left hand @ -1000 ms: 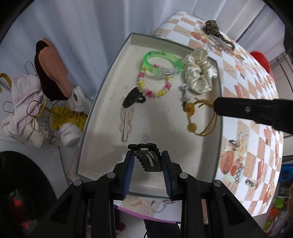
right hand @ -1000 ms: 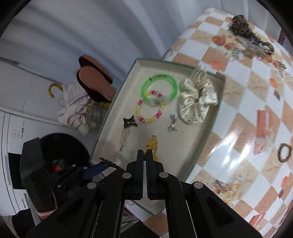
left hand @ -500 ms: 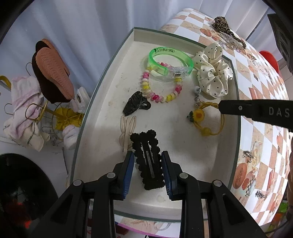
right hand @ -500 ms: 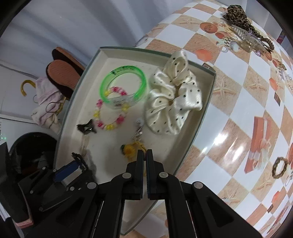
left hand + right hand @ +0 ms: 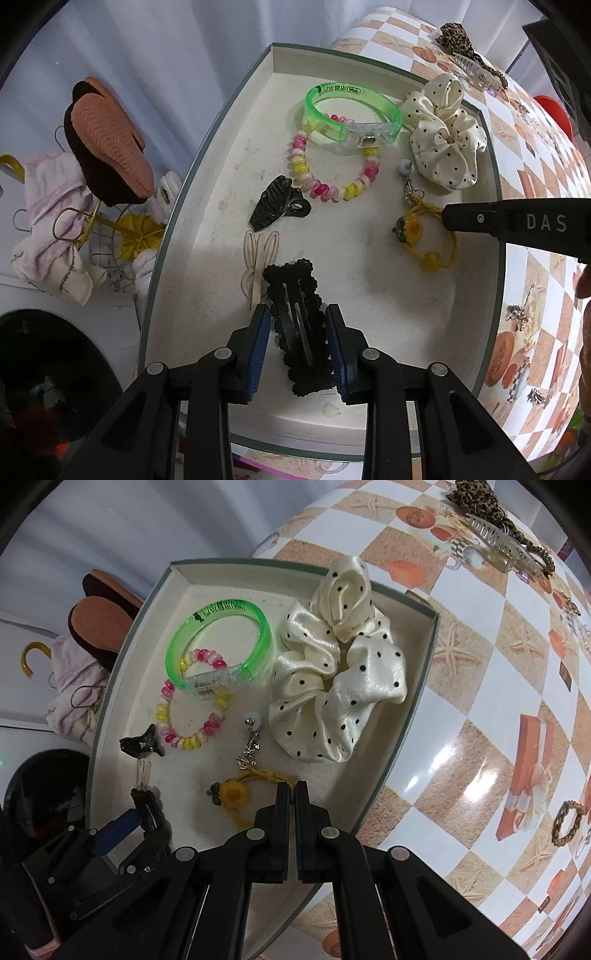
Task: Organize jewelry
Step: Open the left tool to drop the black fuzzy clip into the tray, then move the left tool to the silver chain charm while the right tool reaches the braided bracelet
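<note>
My left gripper (image 5: 297,314) is shut on a pair of black scalloped snap hair clips (image 5: 291,280), low in the near end of the cream tray (image 5: 207,147). The clips' far end lies over a beige bunny clip (image 5: 256,258). My right gripper (image 5: 292,788) is shut on the cord of a yellow sunflower hair tie (image 5: 232,794), which hangs onto the tray floor beside a small silver charm (image 5: 251,746). In the left wrist view the right gripper (image 5: 448,218) comes in from the right. In the right wrist view the left gripper (image 5: 129,819) shows at lower left.
The tray also holds a green bangle (image 5: 351,114), a pink and yellow bead bracelet (image 5: 325,188), a dotted cream scrunchie (image 5: 443,147) and a black claw clip (image 5: 277,203). On the checked tablecloth (image 5: 480,701) lie a leopard hair piece (image 5: 487,502), a clear claw clip (image 5: 498,542) and a braided ring (image 5: 567,823). Slippers (image 5: 107,147) sit beyond the table's edge.
Both grippers have come down toward the tray. The black clips, held higher before, are now down at the tray floor. The sunflower hair tie has sunk onto the tray floor near the scrunchie.
</note>
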A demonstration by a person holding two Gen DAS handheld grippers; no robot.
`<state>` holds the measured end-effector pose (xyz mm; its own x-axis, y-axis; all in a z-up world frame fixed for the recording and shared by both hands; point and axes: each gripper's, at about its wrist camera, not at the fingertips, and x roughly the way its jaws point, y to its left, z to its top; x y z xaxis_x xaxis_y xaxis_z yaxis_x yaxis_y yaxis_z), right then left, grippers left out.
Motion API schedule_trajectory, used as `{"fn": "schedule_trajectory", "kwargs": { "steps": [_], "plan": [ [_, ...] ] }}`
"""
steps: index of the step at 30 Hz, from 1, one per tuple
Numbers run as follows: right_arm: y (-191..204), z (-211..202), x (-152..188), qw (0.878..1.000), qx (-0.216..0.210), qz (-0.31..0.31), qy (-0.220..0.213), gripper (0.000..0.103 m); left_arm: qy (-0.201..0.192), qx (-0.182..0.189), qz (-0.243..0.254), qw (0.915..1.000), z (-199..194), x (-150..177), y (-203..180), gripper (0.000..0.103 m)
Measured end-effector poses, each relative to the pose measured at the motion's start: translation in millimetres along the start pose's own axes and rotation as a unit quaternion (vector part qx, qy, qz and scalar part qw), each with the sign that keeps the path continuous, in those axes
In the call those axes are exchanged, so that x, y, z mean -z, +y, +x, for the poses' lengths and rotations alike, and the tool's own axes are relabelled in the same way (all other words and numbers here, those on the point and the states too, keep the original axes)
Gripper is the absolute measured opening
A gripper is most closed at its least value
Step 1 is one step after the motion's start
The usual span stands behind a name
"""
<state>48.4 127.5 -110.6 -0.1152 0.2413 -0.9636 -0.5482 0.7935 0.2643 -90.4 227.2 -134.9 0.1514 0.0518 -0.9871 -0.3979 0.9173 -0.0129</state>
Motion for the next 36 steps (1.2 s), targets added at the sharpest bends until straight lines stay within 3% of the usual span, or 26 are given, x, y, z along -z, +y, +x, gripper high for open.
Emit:
{"fn": "schedule_trajectory", "kwargs": {
  "steps": [4, 6, 8, 9, 11, 12, 13, 17, 21, 23, 28, 30, 36],
  "plan": [
    [0, 3, 0, 1.0, 0.0, 0.001, 0.006, 0.007, 0.004, -0.006, 0.003, 1.0, 0, -1, -2, 0.036],
    [2, 5, -2, 1.0, -0.003, 0.0, 0.007, 0.016, 0.009, -0.01, 0.0, 0.9999, -1, -3, -3, 0.036],
    [6, 2, -2, 1.0, -0.004, -0.005, 0.002, 0.041, 0.01, -0.011, -0.005, 0.9999, -2, -4, -2, 0.036],
    [9, 1, -3, 1.0, -0.005, -0.006, 0.0, 0.043, 0.009, -0.013, -0.007, 0.9999, -3, -4, -2, 0.036],
    [12, -5, -3, 1.0, -0.007, -0.007, -0.008, 0.045, 0.007, -0.016, -0.008, 0.9998, -6, -5, -1, 0.065],
    [13, -8, -3, 1.0, -0.011, -0.006, -0.011, 0.045, 0.0, -0.02, -0.01, 0.9998, -10, -4, 2, 0.091],
    [14, -12, -3, 1.0, -0.015, -0.005, -0.015, 0.046, -0.012, -0.026, -0.012, 0.9995, -15, -4, 2, 0.095],
    [13, -31, -2, 0.999, -0.025, 0.004, -0.036, 0.056, -0.017, -0.027, -0.006, 0.9995, -25, -5, 1, 0.095],
    [4, -48, 2, 0.998, -0.031, 0.017, -0.046, 0.059, -0.016, -0.03, -0.003, 0.9994, -29, -6, 0, 0.095],
    [-3, -57, 8, 0.998, -0.034, 0.025, -0.05, 0.067, -0.016, -0.029, -0.001, 0.9994, -33, -7, -2, 0.095],
    [-26, -74, 24, 0.996, -0.04, 0.051, -0.055, 0.072, -0.018, -0.031, 0.015, 0.9993, -39, -9, -9, 0.095],
    [-30, -76, 29, 0.995, -0.042, 0.064, -0.058, 0.08, -0.019, -0.029, 0.022, 0.9991, -42, -10, -13, 0.095],
    [-63, -90, 55, 0.991, -0.046, 0.11, -0.067, 0.08, -0.024, -0.028, 0.052, 0.998, -50, -14, -39, 0.095]
  ]
}}
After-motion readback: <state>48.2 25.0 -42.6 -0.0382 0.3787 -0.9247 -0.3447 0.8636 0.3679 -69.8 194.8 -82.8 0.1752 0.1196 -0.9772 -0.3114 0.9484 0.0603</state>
